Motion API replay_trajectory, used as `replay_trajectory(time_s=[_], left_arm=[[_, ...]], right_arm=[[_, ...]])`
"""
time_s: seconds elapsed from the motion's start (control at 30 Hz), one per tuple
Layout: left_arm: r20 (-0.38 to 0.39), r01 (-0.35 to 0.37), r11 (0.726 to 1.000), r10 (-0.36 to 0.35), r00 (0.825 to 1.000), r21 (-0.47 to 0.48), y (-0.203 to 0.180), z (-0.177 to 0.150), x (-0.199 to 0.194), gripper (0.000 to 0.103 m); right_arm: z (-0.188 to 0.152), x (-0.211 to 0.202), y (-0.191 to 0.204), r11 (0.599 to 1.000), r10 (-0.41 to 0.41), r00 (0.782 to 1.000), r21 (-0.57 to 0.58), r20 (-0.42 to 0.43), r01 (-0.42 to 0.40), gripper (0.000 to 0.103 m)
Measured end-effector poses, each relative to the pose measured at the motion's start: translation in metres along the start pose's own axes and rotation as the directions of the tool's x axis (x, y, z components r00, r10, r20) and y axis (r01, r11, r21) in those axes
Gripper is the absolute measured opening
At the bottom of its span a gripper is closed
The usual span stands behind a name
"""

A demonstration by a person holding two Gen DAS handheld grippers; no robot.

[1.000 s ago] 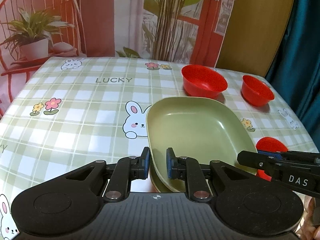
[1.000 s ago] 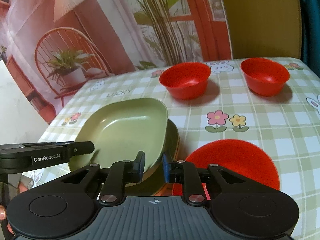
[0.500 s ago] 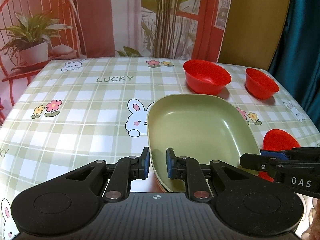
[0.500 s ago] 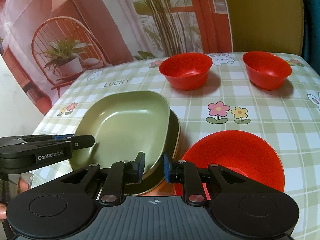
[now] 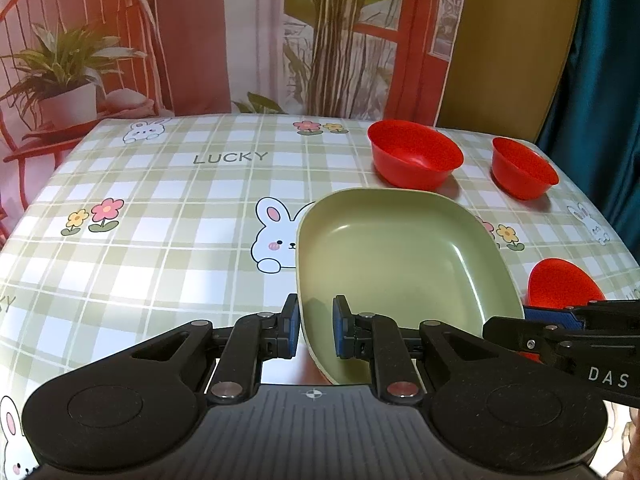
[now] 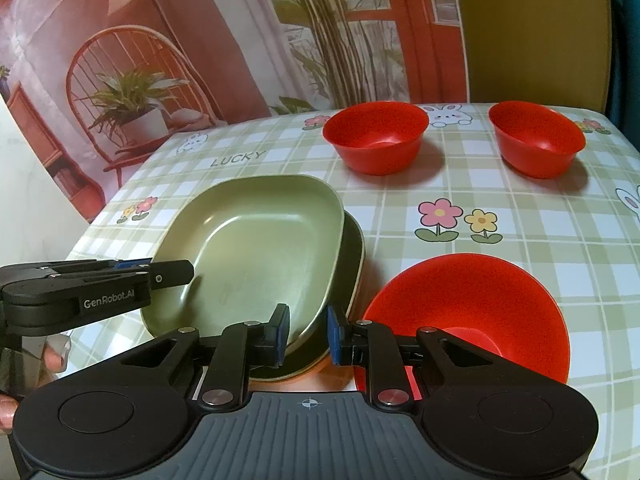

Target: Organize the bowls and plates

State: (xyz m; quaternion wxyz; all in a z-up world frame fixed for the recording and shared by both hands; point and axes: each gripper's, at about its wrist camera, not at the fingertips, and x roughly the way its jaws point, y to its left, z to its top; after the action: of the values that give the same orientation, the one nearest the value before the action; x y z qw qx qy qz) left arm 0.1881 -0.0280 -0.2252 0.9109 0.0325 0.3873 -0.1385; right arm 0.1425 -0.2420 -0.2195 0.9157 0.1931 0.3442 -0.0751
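Observation:
A green square plate (image 5: 400,256) is held above the table by both grippers. My left gripper (image 5: 316,330) is shut on its near left rim. My right gripper (image 6: 306,334) is shut on its near right rim (image 6: 320,312); the plate (image 6: 248,248) hangs over a second green plate (image 6: 354,248) that lies on the table beneath it. Two red bowls (image 6: 376,136) (image 6: 536,138) stand at the far side, also in the left wrist view (image 5: 414,154) (image 5: 522,168). A red bowl (image 6: 468,312) sits near the front right.
The table (image 5: 160,220) has a green checked cloth with rabbits, flowers and the word LUCKY. A printed backdrop with a chair and plants hangs behind it. A dark teal curtain (image 5: 600,80) hangs at the right. The table's left half holds no dishes.
Both grippers have lifted the top green plate higher, and it has come off the plate beneath. The views have risen slightly. The bowls have not moved.

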Motion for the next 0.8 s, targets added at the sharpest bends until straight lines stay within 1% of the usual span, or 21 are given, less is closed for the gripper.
replay_trajectory(time_s=[0.53, 0.63, 0.8], left_arm=[[0.012, 0.016, 0.999, -0.016, 1.0, 0.028, -0.001, -0.0033, -0.0018, 0.019], [0.023, 0.019, 0.999, -0.02, 1.0, 0.034, -0.0011, -0.0031, -0.0039, 0.019], [0.027, 0.011, 1.0, -0.011, 1.0, 0.019, -0.0001, -0.0049, -0.005, 0.019]], right_arm=[[-0.0007, -0.0038, -0.0027, 1.0, -0.005, 1.0, -0.008, 0.001, 0.005, 0.023], [-0.0005, -0.0051, -0.0038, 1.0, -0.014, 1.0, -0.005, -0.001, 0.014, 0.027], [-0.0003, -0.0069, -0.0085, 1.0, -0.019, 1.0, 0.013, 0.005, 0.019, 0.027]])
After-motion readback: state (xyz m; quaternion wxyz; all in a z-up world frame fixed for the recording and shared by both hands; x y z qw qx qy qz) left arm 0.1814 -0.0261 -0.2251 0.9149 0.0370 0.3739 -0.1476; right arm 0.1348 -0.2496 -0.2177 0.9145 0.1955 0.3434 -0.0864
